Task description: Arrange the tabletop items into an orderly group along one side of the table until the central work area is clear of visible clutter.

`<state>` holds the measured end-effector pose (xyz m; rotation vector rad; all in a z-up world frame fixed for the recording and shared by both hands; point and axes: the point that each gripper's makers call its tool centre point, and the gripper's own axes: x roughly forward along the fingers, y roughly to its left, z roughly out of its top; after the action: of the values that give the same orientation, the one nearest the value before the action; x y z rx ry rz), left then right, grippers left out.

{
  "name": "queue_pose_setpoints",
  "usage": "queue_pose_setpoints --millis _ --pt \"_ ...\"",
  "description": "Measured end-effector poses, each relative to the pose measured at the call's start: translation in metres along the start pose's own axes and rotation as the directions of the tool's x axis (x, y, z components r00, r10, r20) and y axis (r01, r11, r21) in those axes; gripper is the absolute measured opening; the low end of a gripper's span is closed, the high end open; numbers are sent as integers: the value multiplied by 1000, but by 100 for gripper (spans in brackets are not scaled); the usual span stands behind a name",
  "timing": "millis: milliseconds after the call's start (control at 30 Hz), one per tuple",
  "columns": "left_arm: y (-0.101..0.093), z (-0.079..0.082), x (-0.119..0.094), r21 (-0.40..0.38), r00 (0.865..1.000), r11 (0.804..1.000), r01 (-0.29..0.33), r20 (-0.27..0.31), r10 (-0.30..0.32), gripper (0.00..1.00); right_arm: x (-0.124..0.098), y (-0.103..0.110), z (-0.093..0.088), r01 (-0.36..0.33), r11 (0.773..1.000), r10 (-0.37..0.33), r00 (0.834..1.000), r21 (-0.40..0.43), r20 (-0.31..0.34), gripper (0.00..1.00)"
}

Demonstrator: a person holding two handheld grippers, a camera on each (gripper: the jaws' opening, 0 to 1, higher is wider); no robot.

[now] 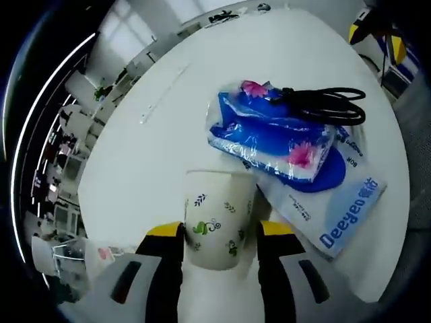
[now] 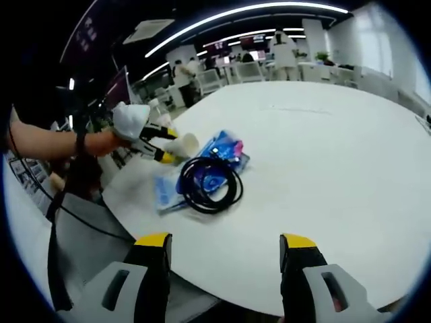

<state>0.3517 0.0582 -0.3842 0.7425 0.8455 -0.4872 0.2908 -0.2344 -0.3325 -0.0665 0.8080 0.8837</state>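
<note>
- The left gripper [image 1: 220, 235] is clamping a paper cup [image 1: 219, 219] between its jaws, near the table [image 2: 323, 141] edge.
- The right gripper [image 2: 225, 245] is hanging wide apart, gripping nothing.
- A black cable [image 2: 210, 183] is lying on blue tissue packs [image 1: 273, 134] beside the cup.

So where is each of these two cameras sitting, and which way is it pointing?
Left gripper view: rides the left gripper, looking along its fingers, shut on a paper cup, toward the tissue pack and black cable.
Right gripper view: rides the open right gripper, facing across the white table; the person's forearm shows.
Both share cup, pack, cable.
</note>
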Motion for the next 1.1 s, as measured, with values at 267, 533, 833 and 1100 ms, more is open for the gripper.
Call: queue_pose_setpoints --millis 267,533,833,1100 --pt "4 -5 -6 -87 1000 996 -18 -3 18 35 3 4 0 -4 1000 4 1000 -11 -9 66" --pt "2 -21 -23 -167 998 984 -61 -25 58 35 11 11 3 -22 1000 22 1000 -17 -9 66" --pt "-8 -35 -40 -256 995 962 -96 -28 91 35 15 18 5 -42 999 42 999 -29 -12 66" --pt "-21 -41 -62 -461 990 881 -110 22 136 35 20 19 6 -54 998 53 998 -37 -15 66"
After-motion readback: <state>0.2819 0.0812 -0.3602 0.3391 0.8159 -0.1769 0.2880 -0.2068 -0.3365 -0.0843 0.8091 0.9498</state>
